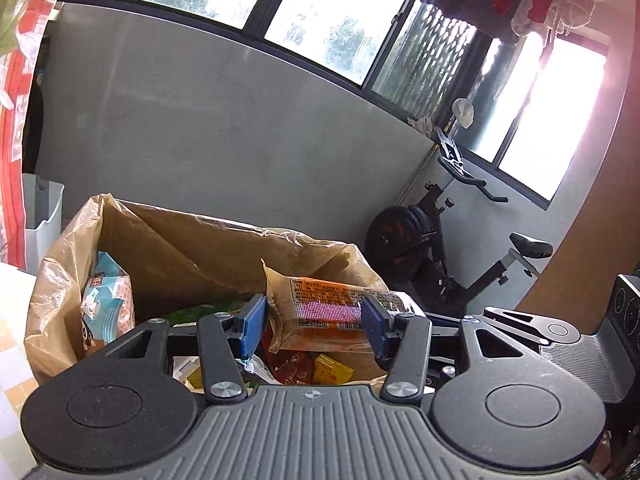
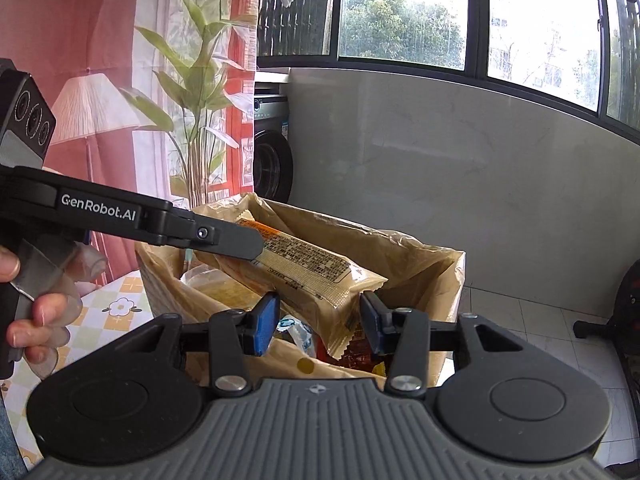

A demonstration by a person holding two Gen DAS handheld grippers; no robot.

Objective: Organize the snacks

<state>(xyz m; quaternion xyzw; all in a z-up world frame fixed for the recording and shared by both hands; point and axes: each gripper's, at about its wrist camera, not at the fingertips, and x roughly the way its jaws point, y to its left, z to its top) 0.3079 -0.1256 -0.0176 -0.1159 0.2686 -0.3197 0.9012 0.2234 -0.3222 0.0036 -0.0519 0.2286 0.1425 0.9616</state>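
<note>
Packet (image 1: 332,312) pinched at both ends by left gripper (image 1: 314,322) & right gripper (image 2: 318,322), held above box (image 1: 168,248); lift-out step, next needs a drop spot.

Cardboard box (image 1: 168,240), bag-lined, mouth open above: interior crowded with snack packets (image 1: 108,304); grey wall (image 1: 240,140) close behind; exercise bike (image 1: 440,248) beside its right.

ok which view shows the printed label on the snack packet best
The right wrist view: the snack packet lies lengthwise there, so its white text panel shows almost whole, though the print is too small to read. The left wrist view shows the packet end-on between the blue fingers, with only a short strip of label.
</note>
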